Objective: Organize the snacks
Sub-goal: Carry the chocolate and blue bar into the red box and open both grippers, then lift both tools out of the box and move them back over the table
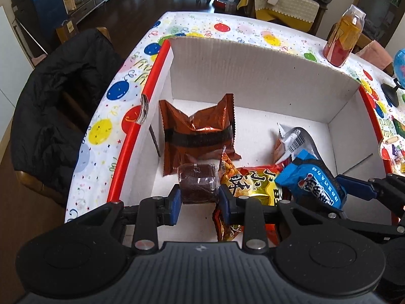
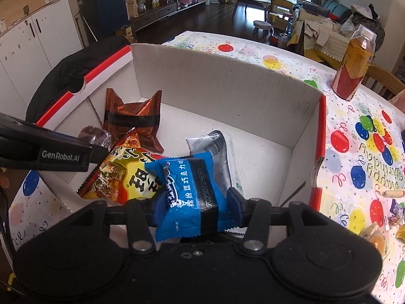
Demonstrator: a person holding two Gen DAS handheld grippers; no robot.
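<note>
Snacks sit in the white box [image 1: 253, 71] on your table [image 2: 354, 152]: a brown pack [image 1: 200, 136] at the back, a yellow bag [image 2: 121, 174] and a silver pack [image 2: 217, 149] nearer you. Your left gripper [image 1: 198, 195] is clamped on a brown cake [image 1: 198, 186] over the box. Your right gripper [image 2: 193, 202] is clamped on a blue pack [image 2: 187, 190] above the yellow bag.

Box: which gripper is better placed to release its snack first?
Probably left: its brown cake hangs over bare box floor. The right holds its blue pack over other packs.
</note>
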